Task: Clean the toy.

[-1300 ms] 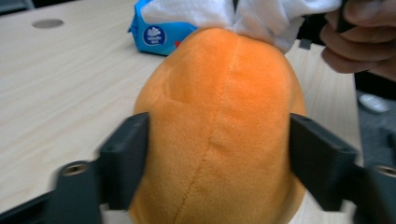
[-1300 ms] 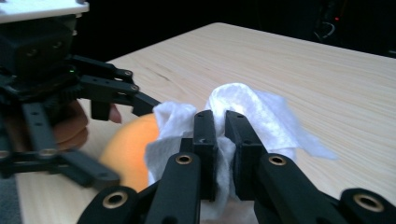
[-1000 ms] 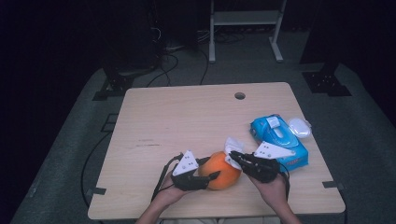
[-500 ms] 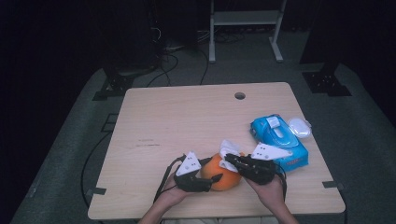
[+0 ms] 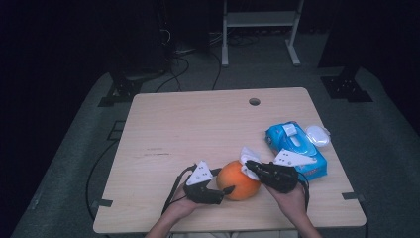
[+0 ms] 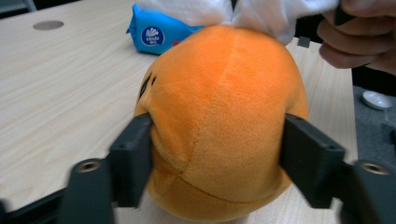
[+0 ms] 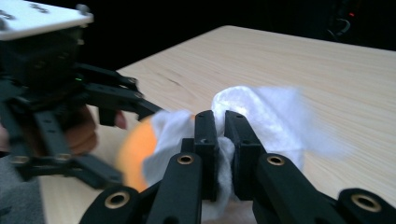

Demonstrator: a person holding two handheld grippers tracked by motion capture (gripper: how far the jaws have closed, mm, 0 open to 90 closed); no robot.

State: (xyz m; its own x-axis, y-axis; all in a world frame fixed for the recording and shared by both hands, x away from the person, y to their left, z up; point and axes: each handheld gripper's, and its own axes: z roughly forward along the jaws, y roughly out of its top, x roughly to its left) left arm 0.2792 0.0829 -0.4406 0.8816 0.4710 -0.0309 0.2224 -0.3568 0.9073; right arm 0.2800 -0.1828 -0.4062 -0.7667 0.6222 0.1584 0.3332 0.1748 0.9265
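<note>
An orange plush toy (image 5: 237,179) sits on the table near its front edge. My left gripper (image 5: 224,187) is shut on it from the left, and its jaws have just been closing. In the left gripper view the two pads dent the sides of the plush (image 6: 219,93). My right gripper (image 5: 249,166) comes in from the right, shut on a white wipe (image 5: 247,154). The wipe (image 7: 266,112) is bunched between the right gripper's (image 7: 220,123) jaws and rests on top of the plush, where its edge (image 6: 275,16) drapes over the crown.
A blue pack of wipes (image 5: 297,146) lies just right of my right hand, with a round white lid (image 5: 317,135) beside it. The wooden table (image 5: 198,124) has a cable hole (image 5: 254,101) at the back. Dark floor and cables surround it.
The right gripper and its wipe have shifted slightly over the top of the plush. The left hand and the plush have stayed where they were.
</note>
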